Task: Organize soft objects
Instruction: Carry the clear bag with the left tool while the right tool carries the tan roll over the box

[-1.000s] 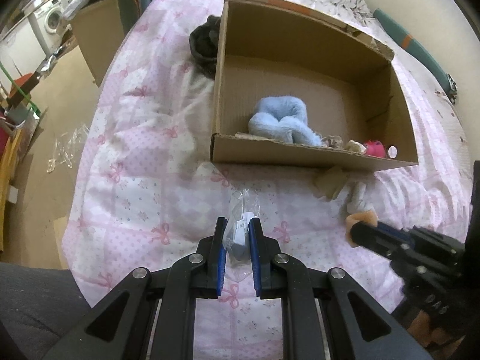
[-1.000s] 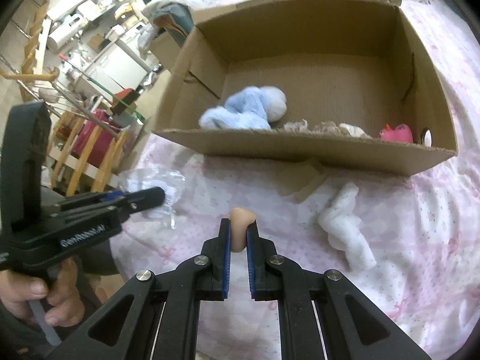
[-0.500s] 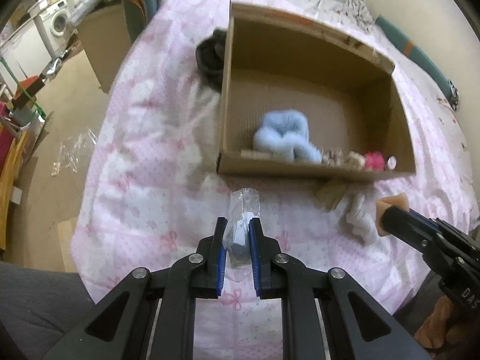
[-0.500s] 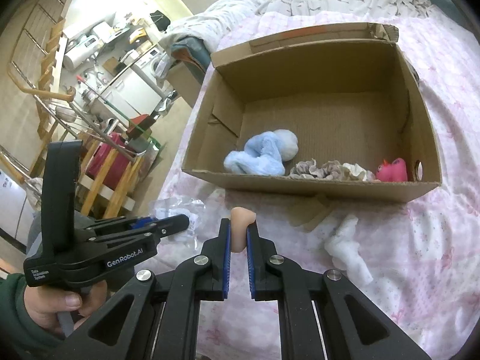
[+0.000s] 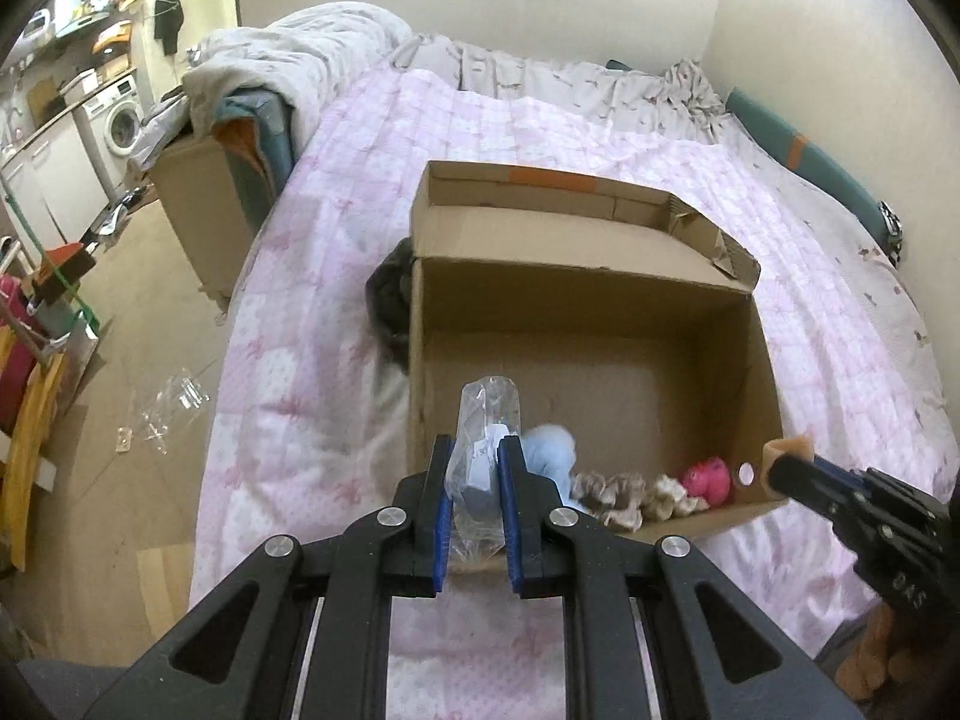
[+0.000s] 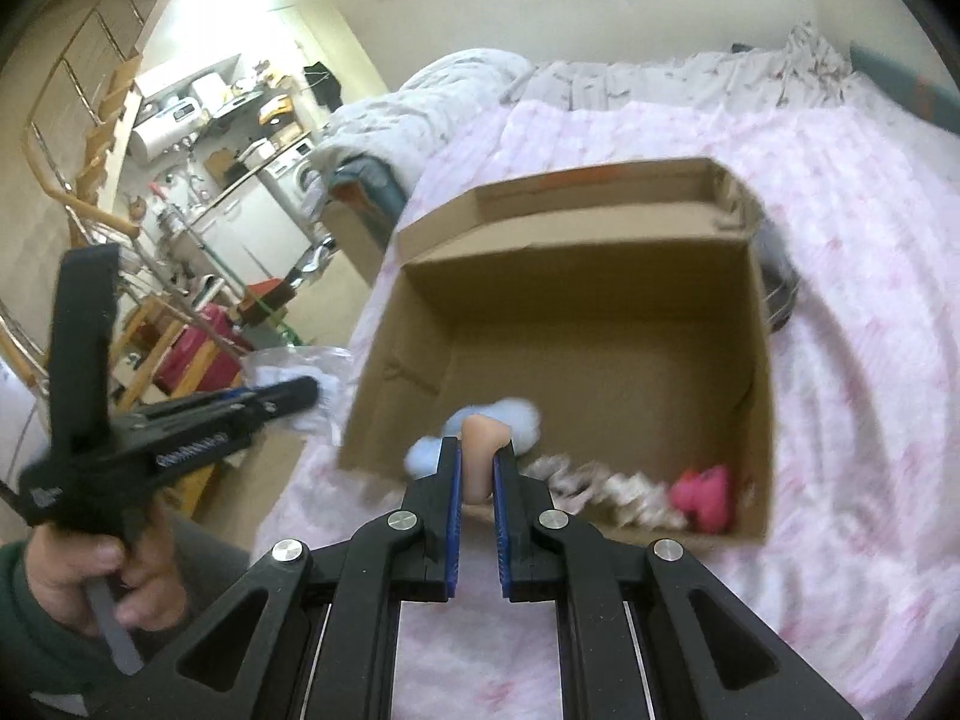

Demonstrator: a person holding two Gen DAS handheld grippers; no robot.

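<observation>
An open cardboard box [image 5: 576, 276] [image 6: 576, 264] stands on a bed with a pink quilt. Inside lie a light blue plush [image 5: 549, 450] [image 6: 516, 414], beige fabric pieces [image 5: 630, 489] [image 6: 600, 483] and a pink toy [image 5: 711, 477] [image 6: 705, 495]. My left gripper [image 5: 474, 480] is shut on a clear plastic bag with a pale item inside [image 5: 483, 444], held at the box's near left wall. My right gripper [image 6: 477, 468] is shut on a peach soft piece [image 6: 483, 444], held at the box's near edge. The right gripper also shows in the left wrist view [image 5: 798, 468].
A dark bundle [image 5: 390, 294] lies against the box's left side. A second cardboard box [image 5: 204, 210] and a rumpled duvet [image 5: 288, 66] sit at the bed's left edge. Plastic scraps [image 5: 174, 402] lie on the floor. A wall runs along the far and right sides.
Both grippers have risen and moved forward toward the box with their items still held. The views now look across the box rather than down on it.
</observation>
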